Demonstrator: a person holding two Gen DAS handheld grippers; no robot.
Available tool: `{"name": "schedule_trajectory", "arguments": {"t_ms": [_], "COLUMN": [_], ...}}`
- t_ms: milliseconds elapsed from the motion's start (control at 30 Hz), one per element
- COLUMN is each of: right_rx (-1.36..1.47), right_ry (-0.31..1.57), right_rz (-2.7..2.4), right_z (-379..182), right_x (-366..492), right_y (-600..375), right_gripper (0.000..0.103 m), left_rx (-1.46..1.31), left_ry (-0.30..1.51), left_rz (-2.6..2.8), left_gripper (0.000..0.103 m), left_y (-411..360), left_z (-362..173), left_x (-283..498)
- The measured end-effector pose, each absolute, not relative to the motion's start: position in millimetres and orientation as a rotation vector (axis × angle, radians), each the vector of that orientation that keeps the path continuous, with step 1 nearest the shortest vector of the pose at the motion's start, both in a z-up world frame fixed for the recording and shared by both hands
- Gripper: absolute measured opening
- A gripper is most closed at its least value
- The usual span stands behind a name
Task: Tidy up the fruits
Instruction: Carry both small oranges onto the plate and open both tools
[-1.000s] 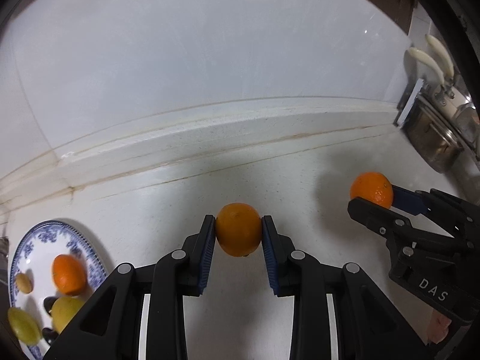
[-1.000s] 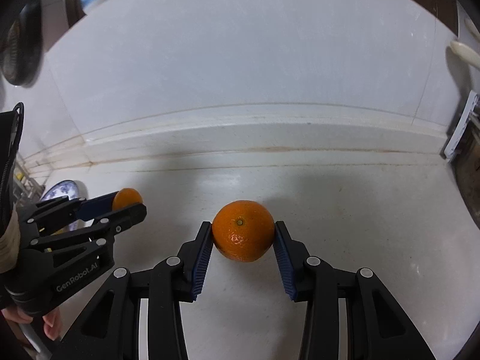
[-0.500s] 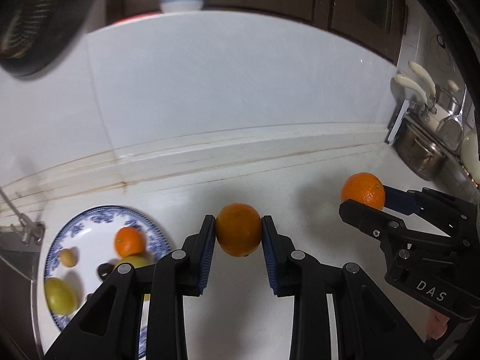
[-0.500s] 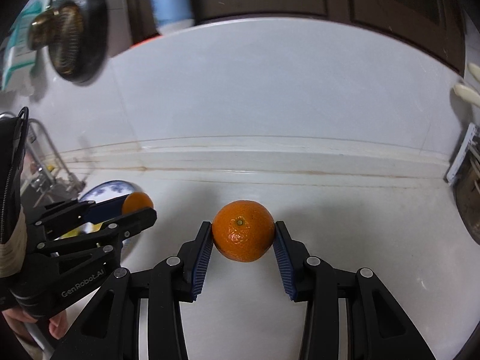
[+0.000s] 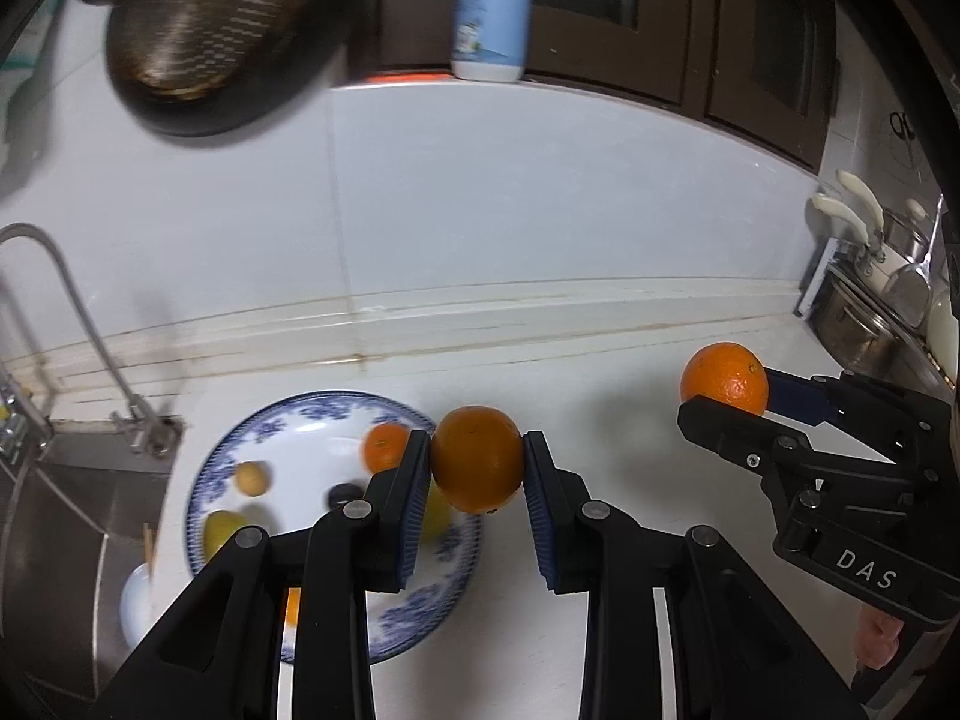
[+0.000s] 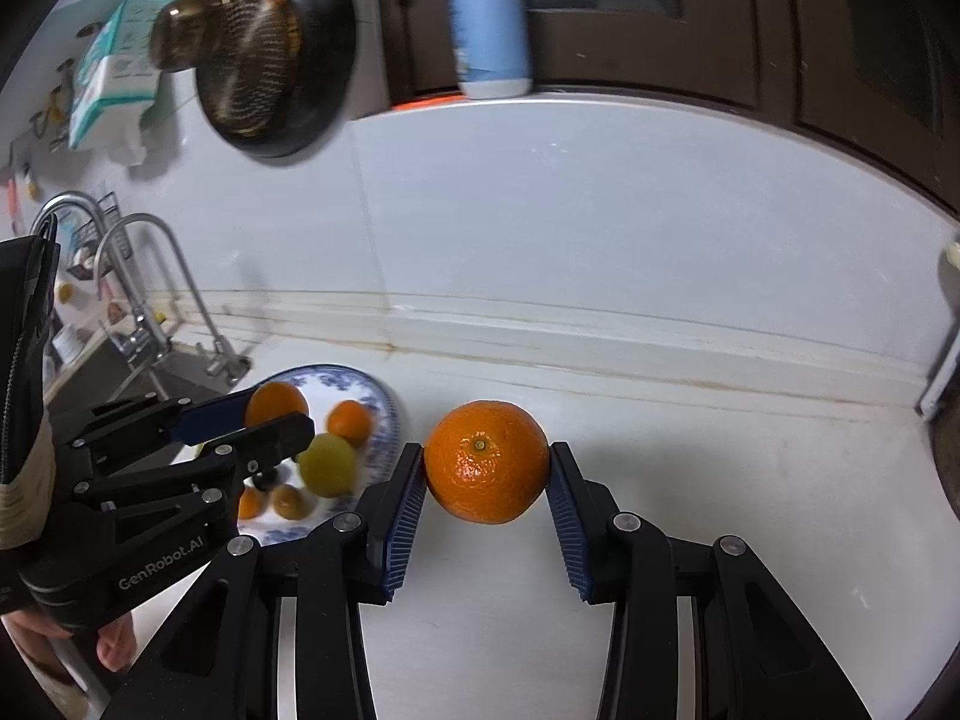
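My left gripper point(image 5: 477, 471) is shut on an orange point(image 5: 477, 459) and holds it above the right edge of a blue-and-white plate point(image 5: 300, 426). The plate holds a small orange point(image 5: 384, 447), a yellow-green fruit point(image 5: 222, 531), a small tan fruit point(image 5: 251, 478) and a dark one point(image 5: 342, 493). My right gripper point(image 6: 486, 474) is shut on a second orange point(image 6: 486, 461), above the white counter, right of the plate point(image 6: 384, 414). In the right wrist view the left gripper point(image 6: 264, 426) with its orange point(image 6: 276, 402) hangs over the plate.
A sink point(image 5: 54, 516) and tap point(image 5: 72, 312) lie left of the plate. Steel pots point(image 5: 864, 324) stand at the far right. A white backsplash point(image 5: 540, 210) bounds the counter; a bottle point(image 5: 492, 6) stands on its ledge and a dark strainer point(image 5: 210, 30) hangs above.
Both grippers have risen and tilted up with their oranges. The left gripper has moved left, so the plate now lies under it.
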State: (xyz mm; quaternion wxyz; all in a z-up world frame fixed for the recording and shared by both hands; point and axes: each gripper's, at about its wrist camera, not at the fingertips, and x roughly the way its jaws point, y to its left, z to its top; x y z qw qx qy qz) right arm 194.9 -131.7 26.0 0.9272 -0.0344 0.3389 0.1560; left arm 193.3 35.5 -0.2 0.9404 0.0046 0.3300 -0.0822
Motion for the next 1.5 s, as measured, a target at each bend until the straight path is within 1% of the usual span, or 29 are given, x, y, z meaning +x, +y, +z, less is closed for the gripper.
{"name": "schedule_trajectory", "arguments": {"t_ms": [400, 733, 1233, 1500], "right_rx": [-0.108, -0.158, -0.292, -0.357], "right_ry": [0.694, 0.706, 0.829, 0.883], "right_rz": [0.404, 0.469, 0.547, 0.584], "right_z": [29, 25, -12, -32], "right_x": [197, 206, 256, 285], "right_y": [-73, -26, 23, 42], "right_gripper": [0.042, 0.042, 0.042, 0.042], "left_rx": [-0.002, 0.025, 0.115, 0.099], "left_ry": [0.668, 0.688, 0.785, 0.846], "left_rz": [-0.111, -0.083, -0.132, -0.214], "left_gripper": [0.03, 0.03, 0.03, 0.03], "left_y": [87, 122, 152, 161], "left_z": [0, -3, -28, -42], "left_x": [178, 180, 223, 246]}}
